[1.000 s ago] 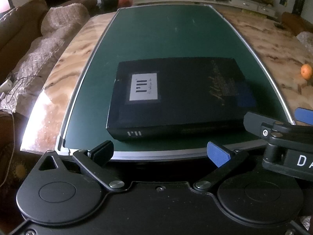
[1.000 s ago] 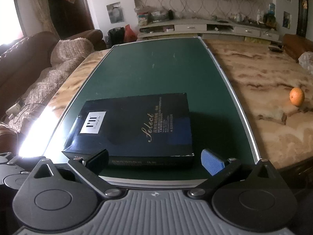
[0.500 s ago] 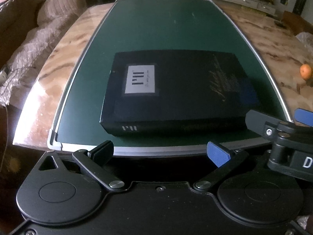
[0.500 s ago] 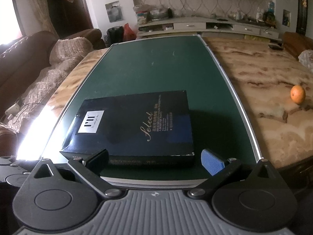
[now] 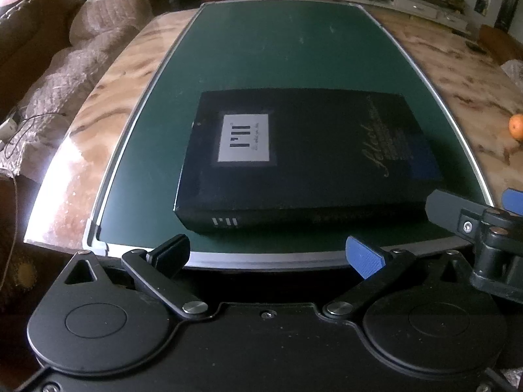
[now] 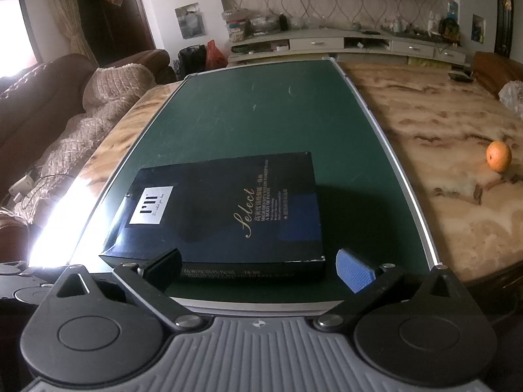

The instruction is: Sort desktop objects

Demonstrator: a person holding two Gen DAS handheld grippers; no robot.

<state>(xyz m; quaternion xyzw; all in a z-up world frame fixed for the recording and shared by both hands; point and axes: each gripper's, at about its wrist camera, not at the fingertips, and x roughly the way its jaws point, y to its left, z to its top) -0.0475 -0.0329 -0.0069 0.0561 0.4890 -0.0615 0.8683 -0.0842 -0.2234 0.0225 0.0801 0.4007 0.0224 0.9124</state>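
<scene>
Item: dark flat box [image 6: 225, 209], lying on the green mat [image 6: 261, 114] near the desk's [image 6: 441, 150] front edge. I held both the left hand-held gripper [image 5: 268, 253] and right hand-held gripper [image 6: 258, 268] spread wide, empty. I judged it rigid, light, slick-faced; best pinched across its near edge.

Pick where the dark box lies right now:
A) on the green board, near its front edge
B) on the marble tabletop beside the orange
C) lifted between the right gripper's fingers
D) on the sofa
A: the dark box lies flat on the green board close to its near edge, while the orange sits apart on the marble.
</scene>
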